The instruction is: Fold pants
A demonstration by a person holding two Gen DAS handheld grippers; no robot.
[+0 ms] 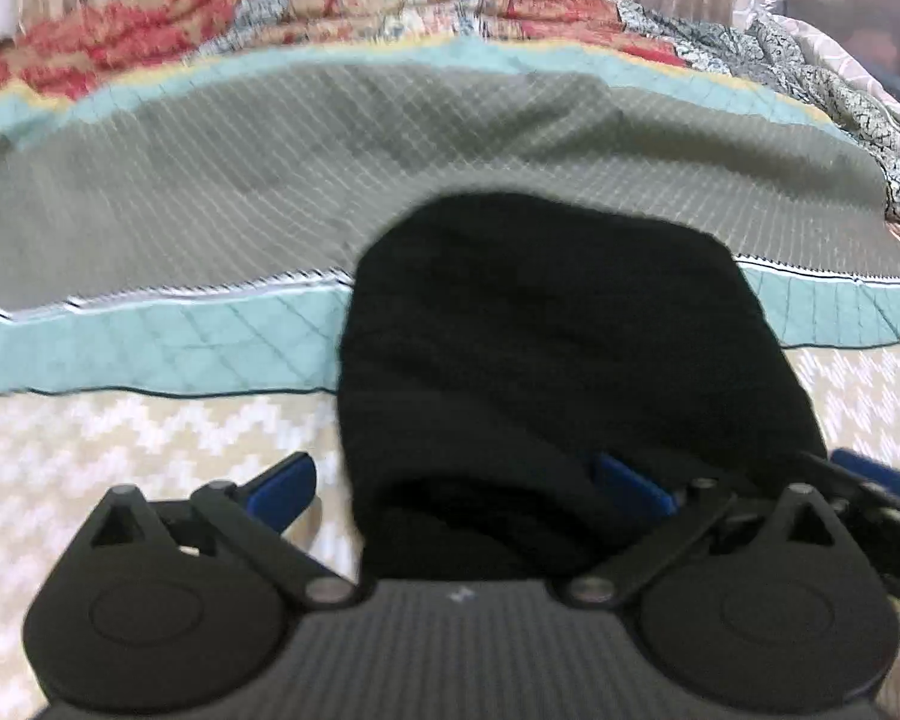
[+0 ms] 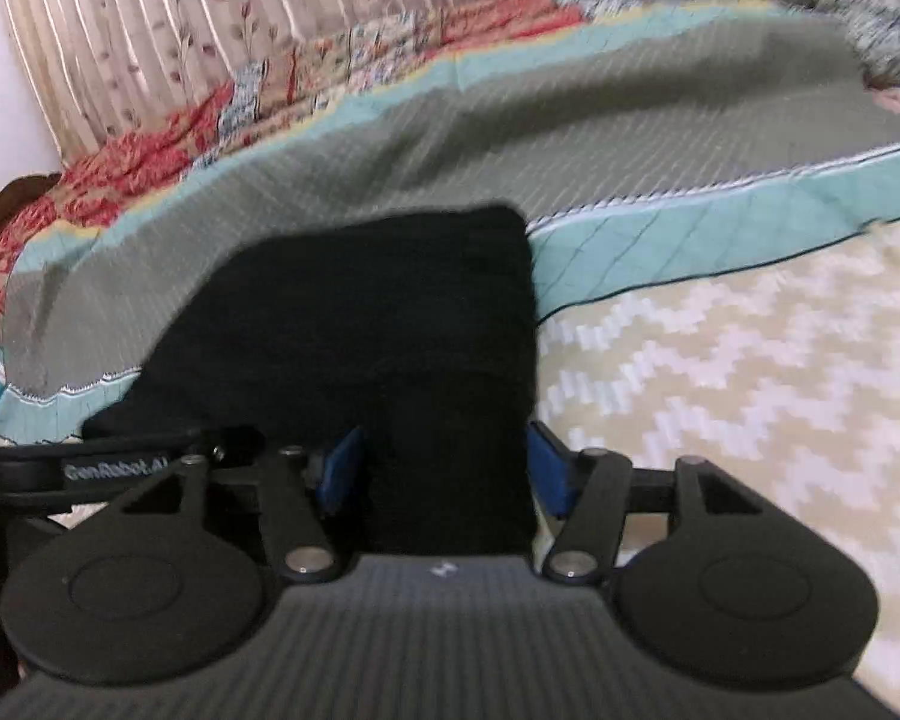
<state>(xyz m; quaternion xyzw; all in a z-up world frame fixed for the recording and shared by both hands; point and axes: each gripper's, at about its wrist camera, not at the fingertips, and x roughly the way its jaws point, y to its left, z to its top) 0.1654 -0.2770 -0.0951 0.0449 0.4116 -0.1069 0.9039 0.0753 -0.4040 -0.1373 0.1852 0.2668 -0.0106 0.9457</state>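
On the bed, the black pants (image 1: 546,372) lie as a compact folded bundle, partly on the cream zigzag sheet (image 1: 120,456) and partly over the teal-edged grey quilt (image 1: 270,192).

The left hand-held gripper (image 1: 456,480) stands spread wide. Its left blue finger sits clear of the cloth on the sheet, while the other blue pad lies on or in the dark folds. It looks released, not pinching anything. The bundle lies straight ahead of it and slightly to its right, long axis running away from the camera.

The right hand-held gripper (image 2: 444,471) straddles the near right corner of the pants (image 2: 390,324). The jaws are partly open, a blue pad on each side of a narrow strip of cloth. The blur keeps me from telling whether the pads press on it; I judge them loosened. Both hand-held grippers are about equally near.

The left view shows the layered, rolled near edge of the bundle. The right view alone shows its straight right side and the other hand-held gripper's arm crossing at left.
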